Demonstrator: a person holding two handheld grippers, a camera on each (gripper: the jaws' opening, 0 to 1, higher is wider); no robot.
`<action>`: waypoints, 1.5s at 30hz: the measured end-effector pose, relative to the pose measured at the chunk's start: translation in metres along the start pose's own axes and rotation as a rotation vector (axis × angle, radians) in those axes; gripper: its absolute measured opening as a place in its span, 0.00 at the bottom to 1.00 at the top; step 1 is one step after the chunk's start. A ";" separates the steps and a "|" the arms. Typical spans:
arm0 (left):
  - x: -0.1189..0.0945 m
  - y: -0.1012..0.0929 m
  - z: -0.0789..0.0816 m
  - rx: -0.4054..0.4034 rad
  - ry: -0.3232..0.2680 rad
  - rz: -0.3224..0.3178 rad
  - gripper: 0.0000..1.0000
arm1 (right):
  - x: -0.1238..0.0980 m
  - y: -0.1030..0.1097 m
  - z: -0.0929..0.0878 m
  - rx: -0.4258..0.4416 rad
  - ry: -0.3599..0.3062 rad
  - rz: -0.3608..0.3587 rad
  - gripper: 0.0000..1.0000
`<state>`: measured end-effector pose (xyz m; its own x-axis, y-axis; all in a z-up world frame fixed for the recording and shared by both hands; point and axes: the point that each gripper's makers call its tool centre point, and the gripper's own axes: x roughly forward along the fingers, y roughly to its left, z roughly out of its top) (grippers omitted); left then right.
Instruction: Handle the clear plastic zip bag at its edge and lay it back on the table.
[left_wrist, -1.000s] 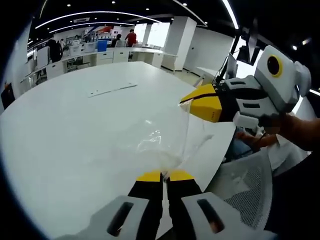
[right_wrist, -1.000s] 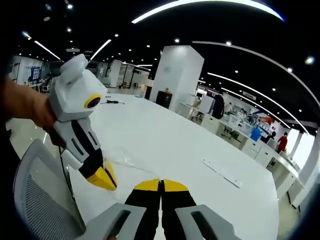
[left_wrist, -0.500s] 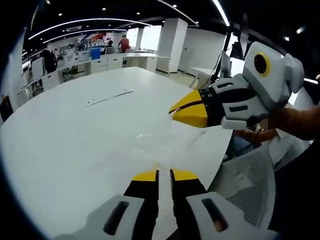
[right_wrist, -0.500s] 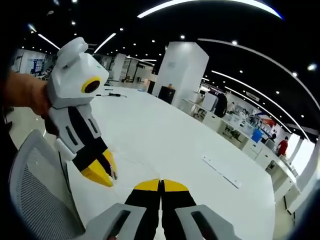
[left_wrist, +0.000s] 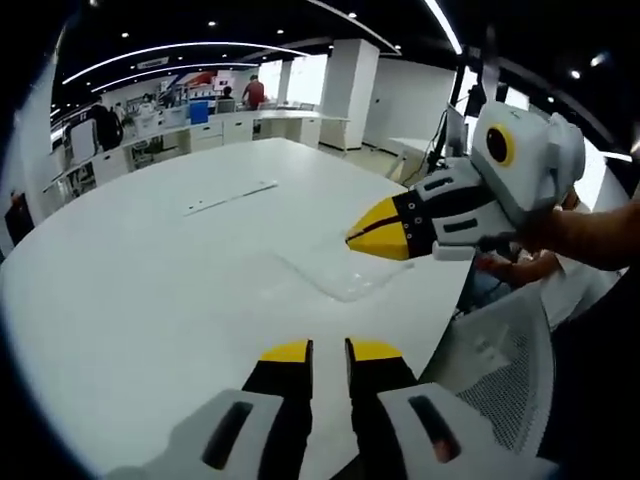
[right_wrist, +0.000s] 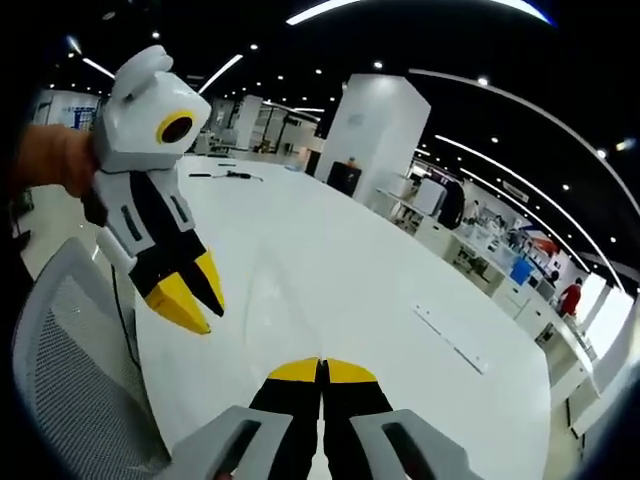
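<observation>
Clear plastic zip bag (left_wrist: 335, 272) now lies flat on the white table (left_wrist: 150, 290) near its edge — a second ago both grippers held it up. Nothing shows inside it. I cannot tell which way its long side runs. Left gripper (left_wrist: 329, 351) has let go, jaws a little apart. Right gripper (right_wrist: 321, 371) hangs above the bag — jaws together, holding nothing.

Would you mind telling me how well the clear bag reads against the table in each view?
Left gripper view: the clear bag shows only as faint edge lines on the white table. Right gripper view: a pale sheen; fisheye bends the ceiling lights.
</observation>
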<state>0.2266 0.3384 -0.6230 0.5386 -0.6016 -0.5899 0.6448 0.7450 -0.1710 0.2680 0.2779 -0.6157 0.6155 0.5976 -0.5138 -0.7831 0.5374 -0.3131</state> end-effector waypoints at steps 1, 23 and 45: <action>-0.001 0.002 0.000 -0.002 0.001 0.003 0.12 | 0.001 0.001 -0.001 -0.001 0.004 0.004 0.00; -0.017 0.019 -0.004 0.009 -0.015 0.054 0.17 | 0.019 0.019 -0.027 -0.002 0.073 0.071 0.00; -0.022 0.029 -0.014 0.018 -0.019 0.054 0.21 | 0.043 0.041 -0.057 -0.138 0.113 0.169 0.00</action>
<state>0.2256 0.3772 -0.6264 0.5827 -0.5661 -0.5831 0.6240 0.7714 -0.1252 0.2572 0.2922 -0.6964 0.4666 0.5976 -0.6520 -0.8838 0.3439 -0.3173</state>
